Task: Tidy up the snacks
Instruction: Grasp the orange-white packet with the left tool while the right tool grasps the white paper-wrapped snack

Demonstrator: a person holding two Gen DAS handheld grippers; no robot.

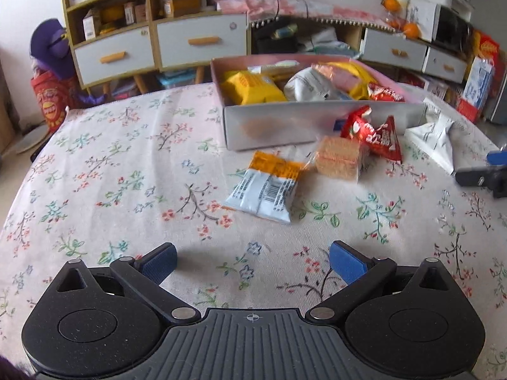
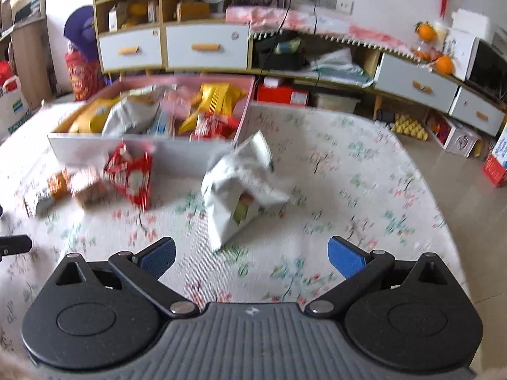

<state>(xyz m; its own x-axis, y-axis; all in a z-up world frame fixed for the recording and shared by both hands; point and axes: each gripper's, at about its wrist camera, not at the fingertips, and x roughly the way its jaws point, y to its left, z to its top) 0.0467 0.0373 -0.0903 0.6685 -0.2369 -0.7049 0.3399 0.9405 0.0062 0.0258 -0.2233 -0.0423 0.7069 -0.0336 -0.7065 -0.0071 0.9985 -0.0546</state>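
A cluttered living room, wooden shelving with white drawers along the far wall, and in front of it a table under a cream tablecloth [image 1: 104, 171] printed with small flowers. At about one o'clock from the left tongs [image 1: 252, 264] sits a shallow pink-lined cardboard box [image 1: 279, 125], already heaped with snack packets. Four more lie loose on the cloth just in front of it: an orange-and-white barcode-printed packet [image 1: 267, 186] lying face down, a clear-wrapped block of tan wafer biscuits [image 1: 339, 158] just beside it, a red foil triangular packet [image 1: 375, 134], and a crumpled white pouch [image 2: 240, 190] dead ahead at twelve o'clock of the right tongs [image 2: 252, 258]. Both tongs stand wide open with nothing between their blue pads. To my eye the trouble lies in the crowding: the wafer block and the red packet overlap, so a careless closing could catch two, or crush the wafers. The white pouch stands puffed and tilted; a pad nudging it might slide it away. The box is also nearly full, so anything dropped on its heap may spill over.
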